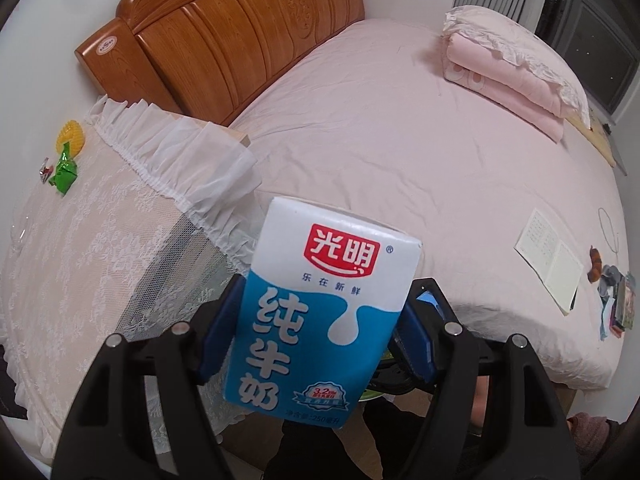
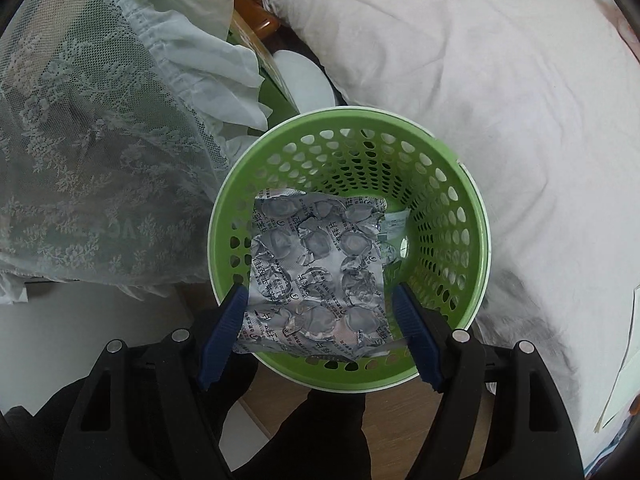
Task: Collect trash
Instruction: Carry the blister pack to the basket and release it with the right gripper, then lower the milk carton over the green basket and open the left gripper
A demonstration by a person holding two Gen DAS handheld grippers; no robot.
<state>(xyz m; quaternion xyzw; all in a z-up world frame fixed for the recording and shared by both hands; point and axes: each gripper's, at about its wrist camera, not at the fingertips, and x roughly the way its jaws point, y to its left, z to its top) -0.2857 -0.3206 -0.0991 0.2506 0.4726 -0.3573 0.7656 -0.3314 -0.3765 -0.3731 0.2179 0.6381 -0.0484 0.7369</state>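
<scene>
One milk carton (image 1: pixel 320 308) here, blue and white, upright and clamped between the blue pads of the left hand-held gripper (image 1: pixel 320 328) — it is up in the air over the gap between the bed (image 1: pixel 400 152) and the lace-covered counter (image 1: pixel 80 240). On that counter, far left, three small bits: a yellow corn-shaped piece (image 1: pixel 71 136), a green wrapper (image 1: pixel 64 174) and a tiny red-and-white scrap (image 1: pixel 45 169). Over on the bed — one folded pink quilt (image 1: pixel 508 84), one open booklet (image 1: pixel 550 260), a little heap of odds and ends (image 1: pixel 612 300) at the edge.

Right side now: one spent foil blister sheet (image 2: pixel 316 268) sits between the pads of the right hand-held gripper (image 2: pixel 320 328), directly above one green perforated basket (image 2: pixel 352 152) on the floor. The left pad touches the sheet's edge; at the right pad I cannot tell. The basket is wedged between the counter's lace skirt (image 2: pixel 100 152) and the bed's white bedding (image 2: pixel 500 100), close on both sides.
</scene>
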